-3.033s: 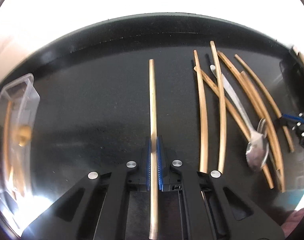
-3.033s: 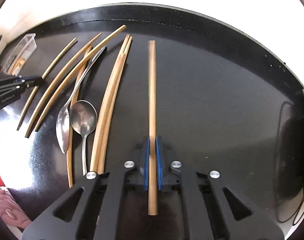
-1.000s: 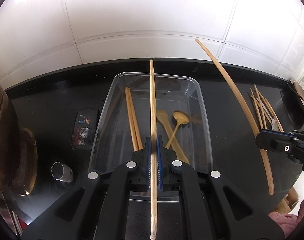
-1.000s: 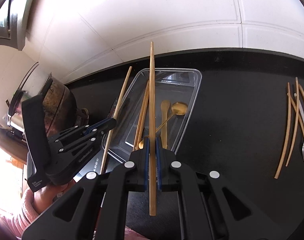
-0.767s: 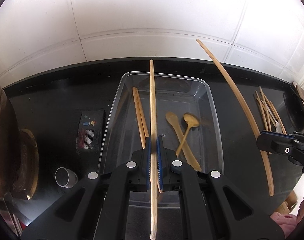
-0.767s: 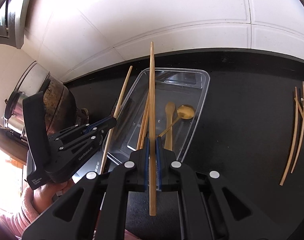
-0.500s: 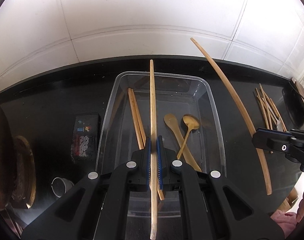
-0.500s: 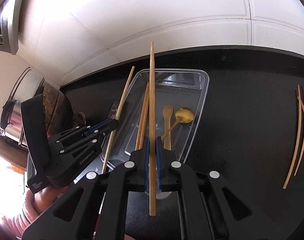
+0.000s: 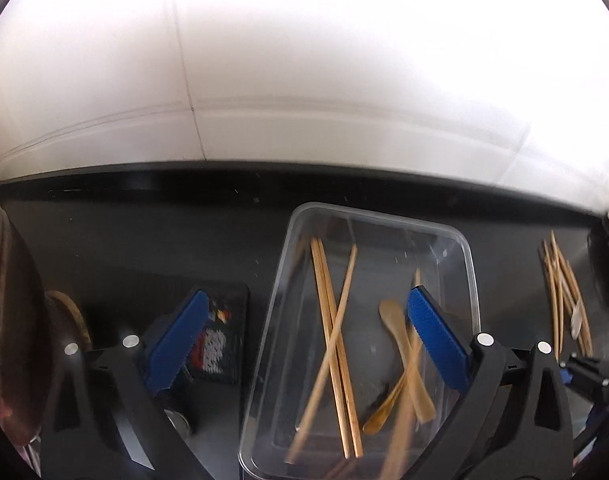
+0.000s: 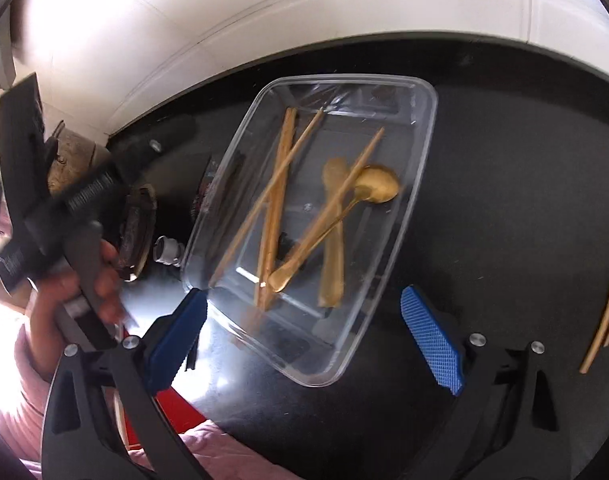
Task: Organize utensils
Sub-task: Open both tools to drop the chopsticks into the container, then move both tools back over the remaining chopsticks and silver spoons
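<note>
Both grippers have just sprung wide open over the tub. The left gripper (image 9: 306, 340) has its blue pads far apart at lower left and lower right of its view, with nothing pinched between them; the jaws have just been opening. Same for the right gripper (image 10: 304, 336): its jaws have just been opening, the pads are spread wide and it has hold of nothing.

The clear tub (image 10: 408, 216) sits on the black counter (image 10: 524, 200), tilted diagonally through the middle of the right wrist view. Inside it lie the chopsticks (image 10: 278, 184), a few crossing each other in the left half, and one more slanting across the spoons. The gold spoon (image 10: 378, 188) has its bowl toward the right wall of the tub, and a wooden spoon (image 10: 332, 240) lies next to it, running down toward the bottom of the frame.

In the left wrist view the tub (image 9: 470, 264) is centre to lower right, with chopsticks (image 9: 328, 320) crossed in the left half and the spoons on the right. One stick at the bottom is motion-blurred.

A loose pile of sticks (image 9: 560, 292) is still out on the counter at the far right of the left view, well apart from the tub. A small dark packet (image 9: 220, 332) lies just left of the tub.

The person's hand (image 10: 76, 292) holding the left gripper's handle shows at the left edge of the right view.
</note>
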